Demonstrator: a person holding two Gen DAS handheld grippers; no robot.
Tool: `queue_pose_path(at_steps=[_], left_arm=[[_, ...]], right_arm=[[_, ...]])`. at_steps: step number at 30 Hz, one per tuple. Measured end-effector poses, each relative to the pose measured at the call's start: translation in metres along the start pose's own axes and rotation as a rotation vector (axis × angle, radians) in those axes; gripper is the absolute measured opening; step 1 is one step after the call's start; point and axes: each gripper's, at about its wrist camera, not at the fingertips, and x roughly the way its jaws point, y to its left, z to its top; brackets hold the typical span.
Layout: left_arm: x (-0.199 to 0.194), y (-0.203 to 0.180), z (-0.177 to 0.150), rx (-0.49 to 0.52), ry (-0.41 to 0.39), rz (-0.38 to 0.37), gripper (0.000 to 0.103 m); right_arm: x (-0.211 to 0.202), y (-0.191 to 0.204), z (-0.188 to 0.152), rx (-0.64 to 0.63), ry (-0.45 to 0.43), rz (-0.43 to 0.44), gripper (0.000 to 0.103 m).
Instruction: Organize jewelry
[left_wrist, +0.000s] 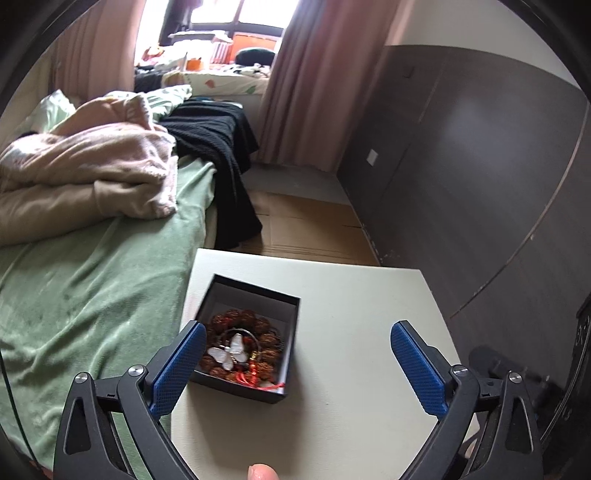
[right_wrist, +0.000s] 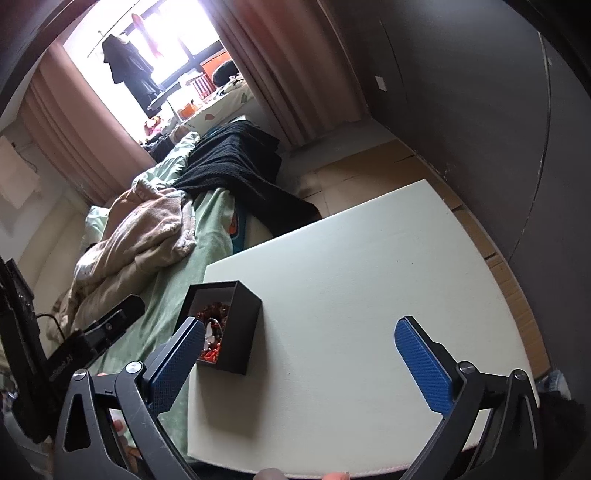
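Note:
A black open box (left_wrist: 286, 295) (right_wrist: 243, 314) stands near the left edge of a pale table (left_wrist: 351, 332) (right_wrist: 351, 277). Inside it lie a brown beaded bracelet (left_wrist: 236, 317) (right_wrist: 212, 308), a white butterfly pendant (left_wrist: 229, 351) on a dark ring, and a red tassel (left_wrist: 251, 378) (right_wrist: 208, 355). My left gripper (left_wrist: 297, 328) stands open above the table, its left finger just over the box's near left corner, nothing between its blue pads. My right gripper (right_wrist: 299, 325) is open too, the box beside its left finger, with bare table between the jaws.
A bed with a green sheet (left_wrist: 92, 288) (right_wrist: 177, 280), a pink blanket (left_wrist: 85, 166) and a black knit cloth (left_wrist: 218, 147) runs along the table's left. A dark wardrobe wall (left_wrist: 480, 166) stands at right. The left gripper's body (right_wrist: 99, 332) shows left in the right wrist view.

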Motion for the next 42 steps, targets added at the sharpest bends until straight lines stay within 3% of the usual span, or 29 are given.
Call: queue_pose_path(at_steps=[7, 15, 27, 42], left_arm=[[-0.011, -0.022, -0.007, 0.041, -0.045, -0.006, 0.102], [-0.029, -0.024, -0.017, 0.056, -0.105, 0.038, 0.102], [-0.039, -0.035, -0.034, 0.140, -0.115, 0.034, 0.102], [-0.037, -0.052, -0.045, 0.190, -0.108, 0.020, 0.102]], right_arm=[[-0.020, -0.020, 0.005, 0.036, -0.036, -0.020, 0.103], [-0.038, -0.029, 0.003, -0.019, -0.059, -0.026, 0.103], [-0.048, -0.035, -0.001, -0.042, -0.045, 0.013, 0.103], [-0.045, -0.020, -0.012, -0.150, -0.043, -0.029, 0.103]])
